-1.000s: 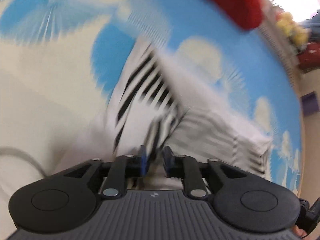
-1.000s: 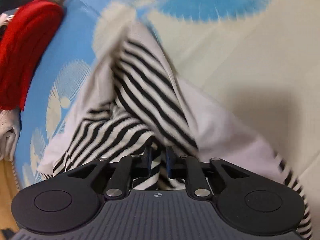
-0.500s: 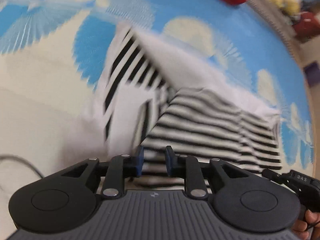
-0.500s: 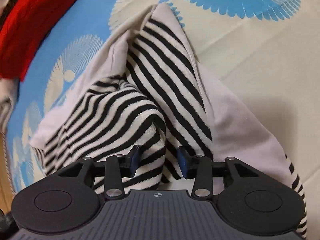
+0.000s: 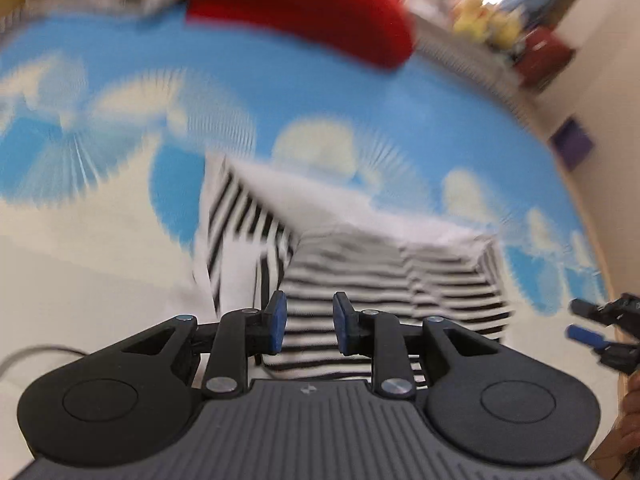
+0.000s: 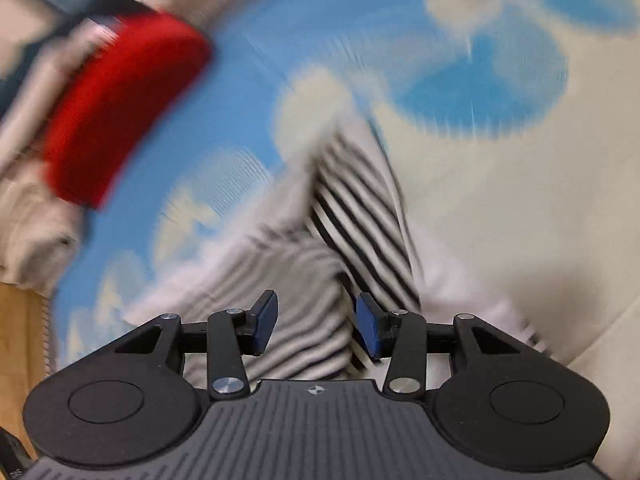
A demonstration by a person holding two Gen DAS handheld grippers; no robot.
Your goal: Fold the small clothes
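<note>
A small black-and-white striped garment (image 5: 380, 280) lies partly folded on a blue and cream patterned cover (image 5: 360, 100), its plain white inner side showing along the fold. My left gripper (image 5: 306, 328) hovers above the near striped edge with its jaws opening and nothing between the blue pads. In the right wrist view the garment (image 6: 360, 208) lies below my right gripper (image 6: 316, 328), whose jaws are opening wider, clear of the cloth. The right gripper's fingers (image 5: 588, 334) also show at the right edge of the left wrist view. Both views are blurred.
A red folded cloth (image 5: 304, 12) sits at the far edge of the cover, seen at the left in the right wrist view (image 6: 120, 108). Beige clothes (image 6: 32, 240) are piled beside it. Yellow toys (image 5: 480, 20) and a grey cable (image 5: 36, 354) lie farther off.
Both grippers let go of the striped garment and rose away from it. The garment now lies folded on the cover, and the right jaws have spread wide.
</note>
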